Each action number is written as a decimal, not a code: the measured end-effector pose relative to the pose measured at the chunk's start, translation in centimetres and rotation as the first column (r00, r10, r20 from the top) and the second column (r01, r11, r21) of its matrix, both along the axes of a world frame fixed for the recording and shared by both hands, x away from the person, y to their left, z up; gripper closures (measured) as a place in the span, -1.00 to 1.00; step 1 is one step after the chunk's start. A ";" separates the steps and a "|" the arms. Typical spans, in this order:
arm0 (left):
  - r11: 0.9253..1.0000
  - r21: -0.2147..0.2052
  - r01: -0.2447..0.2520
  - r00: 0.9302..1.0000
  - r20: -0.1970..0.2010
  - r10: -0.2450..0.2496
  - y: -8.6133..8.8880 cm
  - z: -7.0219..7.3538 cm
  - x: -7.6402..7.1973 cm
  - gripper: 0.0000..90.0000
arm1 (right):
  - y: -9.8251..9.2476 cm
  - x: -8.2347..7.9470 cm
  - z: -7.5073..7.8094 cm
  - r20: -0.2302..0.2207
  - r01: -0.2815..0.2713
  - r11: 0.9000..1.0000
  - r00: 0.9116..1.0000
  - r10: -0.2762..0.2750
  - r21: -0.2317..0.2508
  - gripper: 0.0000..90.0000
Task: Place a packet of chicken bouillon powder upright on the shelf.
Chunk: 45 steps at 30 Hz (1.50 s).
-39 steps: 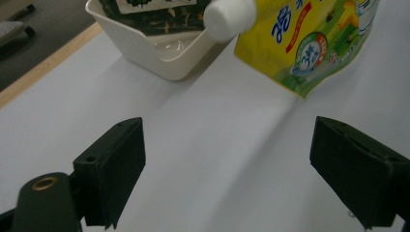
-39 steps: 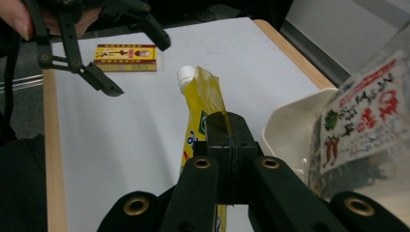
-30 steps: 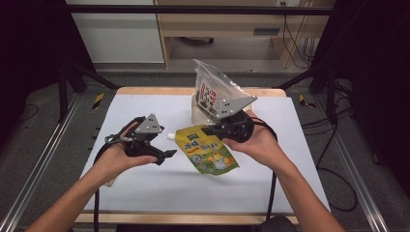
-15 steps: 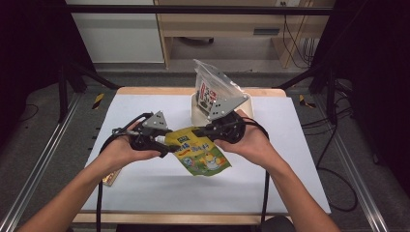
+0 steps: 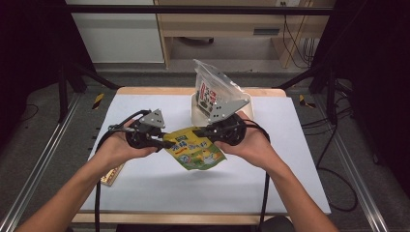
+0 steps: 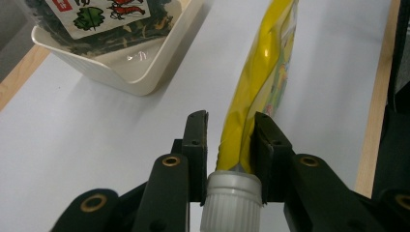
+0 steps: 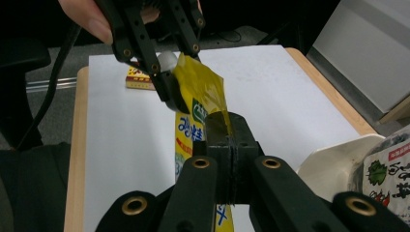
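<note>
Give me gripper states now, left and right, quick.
Left gripper: jaws just been closing around the yellow pouch at its grey cap.
Right gripper: shut on the yellow pouch edge.

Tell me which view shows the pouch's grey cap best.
The left gripper view: the grey cap sits close up between the left gripper's fingers. The right gripper view shows it small; the high view hides it.

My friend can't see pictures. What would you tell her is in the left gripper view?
Two black jaws have just been closing around the grey ribbed cap of a yellow pouch, which stretches away above a white table. A cream tray holding a snack bag sits at upper left.
</note>
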<state>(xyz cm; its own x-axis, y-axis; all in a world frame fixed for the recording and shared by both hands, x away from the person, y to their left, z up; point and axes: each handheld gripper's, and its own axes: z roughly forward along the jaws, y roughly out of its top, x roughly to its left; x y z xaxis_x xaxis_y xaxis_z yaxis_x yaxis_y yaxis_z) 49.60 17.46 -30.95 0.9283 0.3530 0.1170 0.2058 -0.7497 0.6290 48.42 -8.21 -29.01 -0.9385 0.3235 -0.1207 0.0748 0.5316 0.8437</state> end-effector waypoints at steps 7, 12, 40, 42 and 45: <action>0.998 0.050 0.044 0.999 0.028 -0.045 -0.8 0.6 -0.2 0.55 | -0.4 -0.3 -1.5 -0.011 0.021 0.997 1.000 -0.022 -0.068 0.98; 0.991 0.101 0.085 0.996 0.028 -0.088 -2.3 -0.1 0.0 0.55 | -1.2 -0.4 -3.1 -0.037 0.048 0.992 0.998 -0.053 -0.117 0.98; 0.988 0.096 0.117 0.990 0.071 -0.125 -3.9 -0.2 -0.4 0.48 | 1.2 1.2 -3.4 -0.133 -0.014 0.957 0.991 -0.026 -0.289 0.98; 0.994 0.067 0.090 0.992 0.086 -0.096 -3.8 -0.2 -0.7 0.07 | 1.0 1.0 -3.2 -0.137 -0.006 0.957 0.990 -0.035 -0.291 1.00; 0.999 -0.015 0.050 0.994 0.103 -0.048 -3.2 0.1 -1.1 -0.33 | 0.0 0.6 -2.3 -0.145 0.027 0.961 0.987 -0.069 -0.274 1.00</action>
<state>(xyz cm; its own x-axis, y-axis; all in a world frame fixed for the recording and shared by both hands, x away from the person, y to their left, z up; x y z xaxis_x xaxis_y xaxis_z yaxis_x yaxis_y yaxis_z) 48.52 14.22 -30.82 0.9279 0.3103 0.2066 0.1030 -0.7460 0.6579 48.97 -8.19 -31.28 -0.9367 0.3435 -0.0675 0.2216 0.7311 0.6453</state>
